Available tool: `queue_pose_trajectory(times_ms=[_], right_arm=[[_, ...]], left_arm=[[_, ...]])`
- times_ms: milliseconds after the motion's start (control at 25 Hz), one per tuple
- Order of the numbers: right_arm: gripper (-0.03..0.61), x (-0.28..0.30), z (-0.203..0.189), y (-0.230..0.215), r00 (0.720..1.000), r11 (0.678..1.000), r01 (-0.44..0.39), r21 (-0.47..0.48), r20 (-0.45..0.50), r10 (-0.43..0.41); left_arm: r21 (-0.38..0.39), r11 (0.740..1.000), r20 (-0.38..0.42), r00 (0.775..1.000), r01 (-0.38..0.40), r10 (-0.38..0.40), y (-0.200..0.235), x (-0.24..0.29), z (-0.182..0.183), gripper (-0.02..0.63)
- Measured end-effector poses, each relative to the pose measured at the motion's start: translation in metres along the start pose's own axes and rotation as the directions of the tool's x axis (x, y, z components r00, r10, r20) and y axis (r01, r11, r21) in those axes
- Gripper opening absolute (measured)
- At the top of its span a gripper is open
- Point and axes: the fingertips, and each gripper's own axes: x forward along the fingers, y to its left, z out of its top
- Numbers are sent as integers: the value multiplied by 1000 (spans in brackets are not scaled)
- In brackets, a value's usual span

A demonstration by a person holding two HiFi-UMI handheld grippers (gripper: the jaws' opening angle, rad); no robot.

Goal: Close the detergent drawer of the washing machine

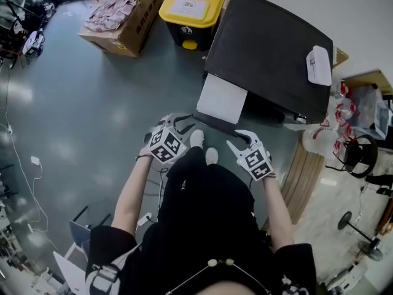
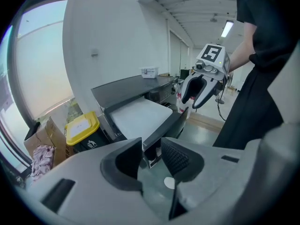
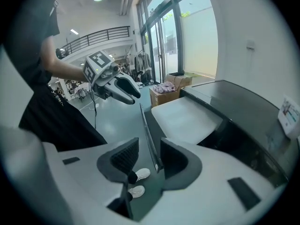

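The dark-topped washing machine [image 1: 270, 48] stands at the upper right of the head view. Its white detergent drawer [image 1: 221, 98] is pulled out toward me, with a dark front panel [image 1: 216, 121]. My left gripper [image 1: 175, 128] hovers just left of that panel, jaws open and empty. My right gripper [image 1: 242, 143] sits near the panel's right end, also open. In the left gripper view the drawer [image 2: 140, 116] and its panel corner [image 2: 171, 125] lie beyond the left gripper [image 2: 151, 149]. The right gripper [image 3: 149, 151] looks along the panel's thin edge [image 3: 147, 130], apart from it.
A yellow-lidded bin [image 1: 191, 8] and a cardboard box of clothes [image 1: 120, 14] stand on the grey floor left of the machine. A small white object [image 1: 319, 65] rests on the machine top. The person's white shoes [image 1: 202, 146] are below the drawer. Clutter fills the right side.
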Motion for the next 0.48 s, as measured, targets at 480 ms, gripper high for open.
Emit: queue_pose_trajectory(times_ms=[480], right_arm=[[132, 21, -26, -5, 990, 998, -57, -22, -132, 54]], left_arm=[[12, 989, -77, 987, 144, -143, 6, 30, -28, 114]])
